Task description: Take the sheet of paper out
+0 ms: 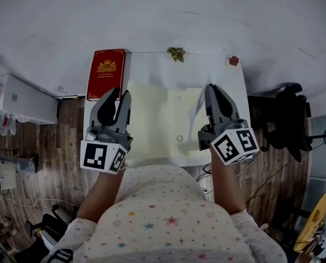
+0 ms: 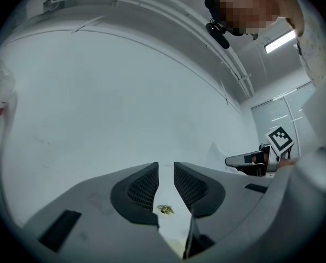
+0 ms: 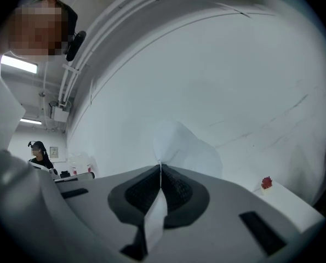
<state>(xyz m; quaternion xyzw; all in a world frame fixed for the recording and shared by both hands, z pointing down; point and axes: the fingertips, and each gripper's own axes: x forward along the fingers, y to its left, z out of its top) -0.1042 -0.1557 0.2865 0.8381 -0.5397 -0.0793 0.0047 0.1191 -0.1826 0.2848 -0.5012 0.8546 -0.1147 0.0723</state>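
A pale yellow folder (image 1: 152, 126) lies open on the white table (image 1: 152, 64). My right gripper (image 1: 213, 88) is shut on a white sheet of paper (image 1: 198, 113) at the folder's right side. In the right gripper view the sheet (image 3: 179, 147) is pinched between the closed jaws (image 3: 160, 171) and stands up ahead of them. My left gripper (image 1: 120, 93) hovers over the folder's left edge. In the left gripper view its jaws (image 2: 165, 174) stand a narrow gap apart, with only the table showing between the pads.
A red book (image 1: 106, 73) lies at the table's back left, just beyond my left gripper. A small green ornament (image 1: 176, 53) and a red one (image 1: 234, 61) sit along the far edge by the white wall. A black chair (image 1: 286, 119) stands to the right.
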